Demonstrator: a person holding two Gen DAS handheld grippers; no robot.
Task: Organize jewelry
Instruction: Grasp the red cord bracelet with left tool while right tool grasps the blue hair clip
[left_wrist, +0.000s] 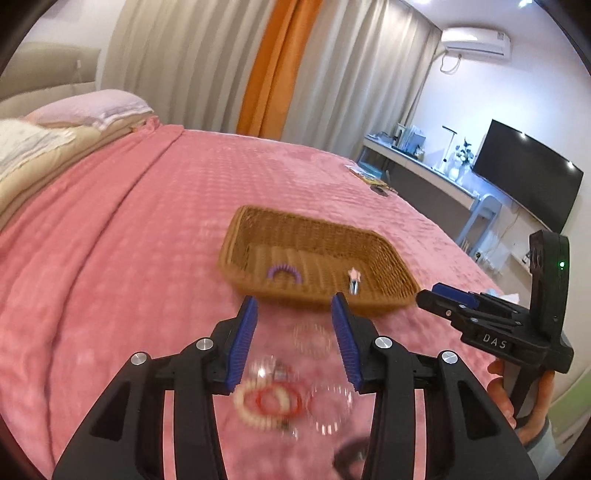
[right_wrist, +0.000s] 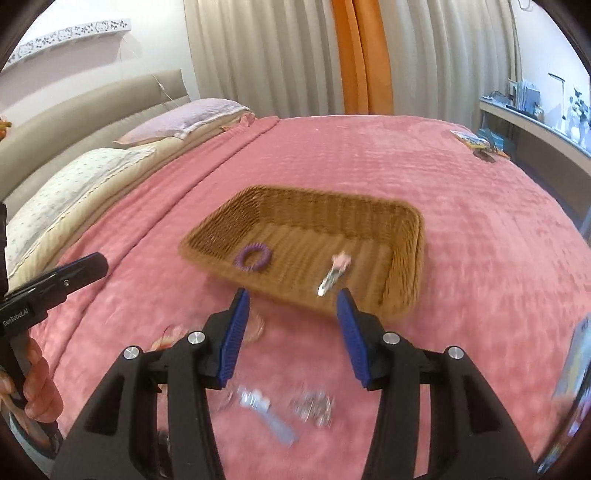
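A brown wicker basket (left_wrist: 388, 254) (right_wrist: 406, 236) sits on the pink bedspread. In it lie a purple coil hair tie (left_wrist: 284, 271) (right_wrist: 253, 257) and a small hair clip with a pink charm (left_wrist: 354, 278) (right_wrist: 334, 273). My left gripper (left_wrist: 293, 312) is open and empty above loose jewelry: a white bead bracelet (left_wrist: 245, 404), a red ring bracelet (left_wrist: 277, 400) and clear bracelets (left_wrist: 312, 338). My right gripper (right_wrist: 293, 304) is open and empty above a silver clip (right_wrist: 266, 413) and a sparkly piece (right_wrist: 314, 406). The right gripper also shows in the left wrist view (left_wrist: 439, 295).
Pillows (right_wrist: 74, 184) and a padded headboard (right_wrist: 92, 107) lie at the left. Curtains (left_wrist: 258, 66) hang behind the bed. A desk (left_wrist: 424, 162) and a TV (left_wrist: 528, 177) stand at the right. Small items (right_wrist: 476, 142) lie at the bed's far right corner.
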